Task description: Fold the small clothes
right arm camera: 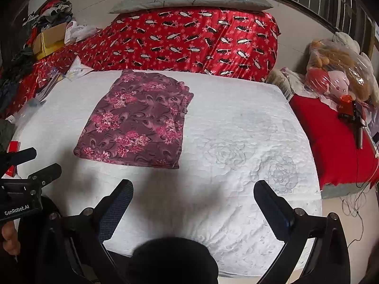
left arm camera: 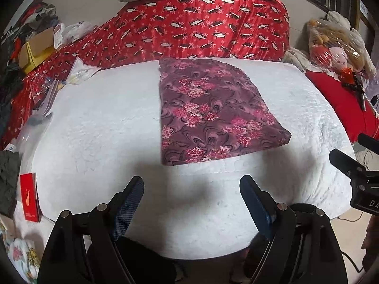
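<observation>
Centrally, folded floral garment point(left arm camera: 213, 111) on white quilted bedcover point(left arm camera: 99, 123).

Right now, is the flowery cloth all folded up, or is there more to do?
Looks done: the flowery cloth lies folded in a neat rectangle on the white quilt. In hand: nothing; the left gripper and right gripper are open and empty. Left: I see no other unfolded clothes on the quilt.

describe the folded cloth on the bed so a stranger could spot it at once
Start at the white quilted cover spread over the bed. On it, in front of the red patterned blanket, lies the folded cloth, a flat rectangle. It alone is dull purple with pink flower clusters.
</observation>
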{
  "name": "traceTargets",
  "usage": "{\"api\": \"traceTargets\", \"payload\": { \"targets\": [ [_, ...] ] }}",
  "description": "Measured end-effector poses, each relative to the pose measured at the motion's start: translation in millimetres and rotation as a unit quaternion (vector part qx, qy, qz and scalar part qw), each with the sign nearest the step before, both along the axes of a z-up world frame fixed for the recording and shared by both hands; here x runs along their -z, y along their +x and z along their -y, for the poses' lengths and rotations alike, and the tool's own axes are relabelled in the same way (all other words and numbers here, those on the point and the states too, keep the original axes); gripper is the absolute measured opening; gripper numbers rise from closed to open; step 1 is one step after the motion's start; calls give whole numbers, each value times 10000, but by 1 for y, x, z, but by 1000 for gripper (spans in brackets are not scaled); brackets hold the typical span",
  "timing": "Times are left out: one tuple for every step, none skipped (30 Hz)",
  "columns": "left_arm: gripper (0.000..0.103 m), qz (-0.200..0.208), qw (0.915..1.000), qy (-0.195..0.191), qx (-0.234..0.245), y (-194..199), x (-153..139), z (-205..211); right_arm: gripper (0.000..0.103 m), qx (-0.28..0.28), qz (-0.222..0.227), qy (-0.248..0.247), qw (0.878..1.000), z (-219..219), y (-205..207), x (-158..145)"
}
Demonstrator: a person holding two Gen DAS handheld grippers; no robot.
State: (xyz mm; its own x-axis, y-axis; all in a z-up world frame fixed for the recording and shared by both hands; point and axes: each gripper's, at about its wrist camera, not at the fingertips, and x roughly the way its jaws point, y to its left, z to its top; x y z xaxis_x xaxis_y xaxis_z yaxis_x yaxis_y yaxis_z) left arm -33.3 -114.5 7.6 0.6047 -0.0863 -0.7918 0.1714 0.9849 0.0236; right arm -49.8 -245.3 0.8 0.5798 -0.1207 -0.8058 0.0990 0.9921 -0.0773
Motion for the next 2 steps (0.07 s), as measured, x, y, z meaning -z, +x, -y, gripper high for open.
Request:
{"api": "traceTargets", "payload": {
  "targets": [
    [83, 29, 10000, 1, 8, -1, -1, 1, 102, -12, -7, 9, 10000, 1, 1, 0],
    [83, 59, 10000, 21, 20, -2, -2, 3, 102, -18, -10, 10, 10000, 0, 1, 0]
  ]
}}
